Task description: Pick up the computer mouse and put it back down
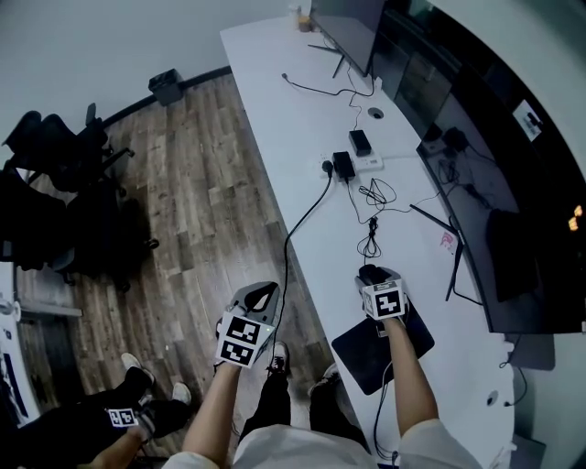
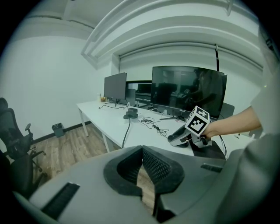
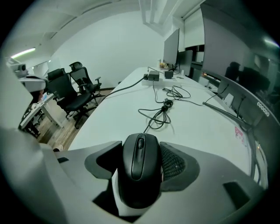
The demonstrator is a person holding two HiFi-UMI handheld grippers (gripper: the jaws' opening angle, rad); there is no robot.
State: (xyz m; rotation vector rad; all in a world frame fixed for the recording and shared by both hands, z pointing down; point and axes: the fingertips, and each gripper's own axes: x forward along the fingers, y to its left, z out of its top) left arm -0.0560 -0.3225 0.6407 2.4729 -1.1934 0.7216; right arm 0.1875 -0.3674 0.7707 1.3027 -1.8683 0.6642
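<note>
The black computer mouse [image 3: 140, 168] sits between the jaws of my right gripper [image 3: 141, 148], whose pads press on both its sides. In the head view this gripper [image 1: 374, 275] is over the white desk [image 1: 302, 211], at the far end of a dark mouse pad [image 1: 366, 357]. The mouse's cable runs forward to a coiled bundle [image 3: 164, 109]. My left gripper [image 1: 264, 295] hangs off the desk's left edge above the wooden floor, its jaws [image 2: 142, 148] shut on nothing. From the left gripper view I see the right gripper [image 2: 186, 134] and its marker cube low over the desk.
Large monitors [image 1: 352, 27] line the desk's right side, one stand [image 1: 455, 261] close to my right gripper. A power strip with adapters [image 1: 352, 165] and loose cables [image 1: 375, 194] lie farther along. Office chairs [image 1: 55, 183] stand on the floor to the left.
</note>
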